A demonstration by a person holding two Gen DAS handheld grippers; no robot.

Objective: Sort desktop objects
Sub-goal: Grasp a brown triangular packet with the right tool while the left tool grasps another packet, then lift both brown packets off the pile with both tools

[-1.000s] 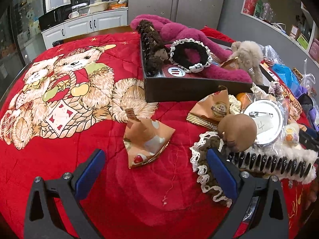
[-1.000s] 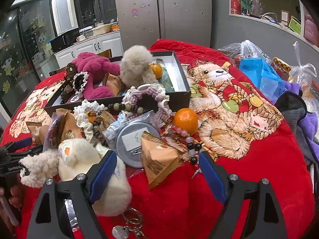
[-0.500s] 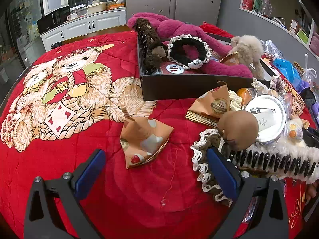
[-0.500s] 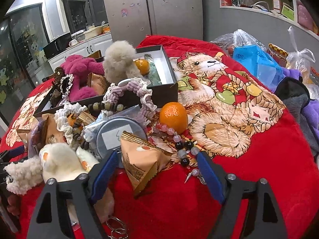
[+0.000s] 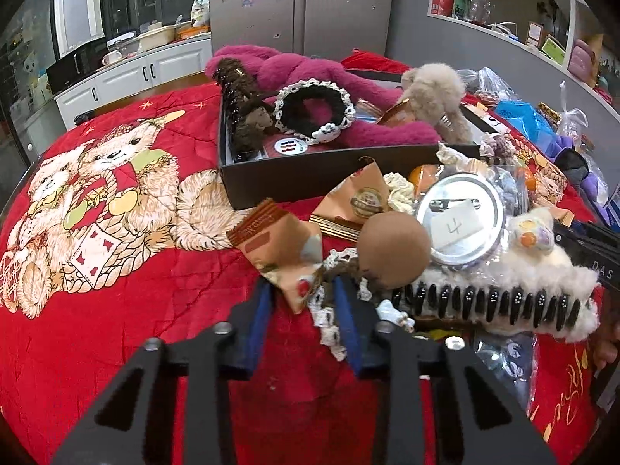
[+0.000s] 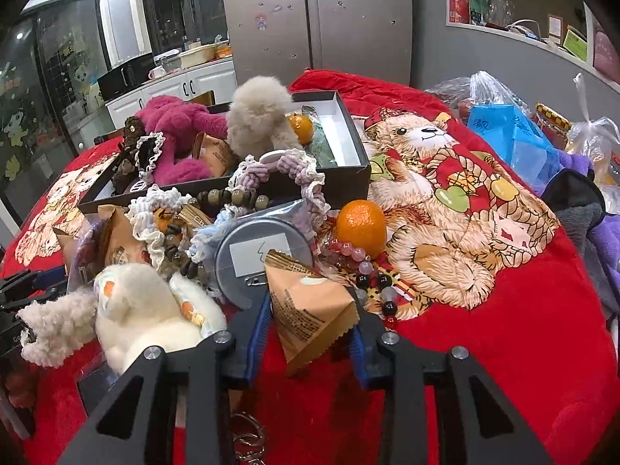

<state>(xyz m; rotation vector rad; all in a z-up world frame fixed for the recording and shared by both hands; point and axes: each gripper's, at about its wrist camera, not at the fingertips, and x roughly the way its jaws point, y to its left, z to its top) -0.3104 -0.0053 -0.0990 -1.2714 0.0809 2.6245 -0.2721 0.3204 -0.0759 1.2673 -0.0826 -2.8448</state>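
Snack packets (image 5: 286,255) (image 6: 310,306) — one pinched in each claw (image 5: 302,290) (image 6: 310,310).

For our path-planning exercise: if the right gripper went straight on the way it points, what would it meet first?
The right gripper is already closed on a tan snack packet. Straight beyond it, probably the round silver tin, though depth is unclear.

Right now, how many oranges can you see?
2. One small round orange sits on the red bear blanket just outside the black cardboard box; another lies inside that box, beside the beige fluffy toy. The clutter may hide more.
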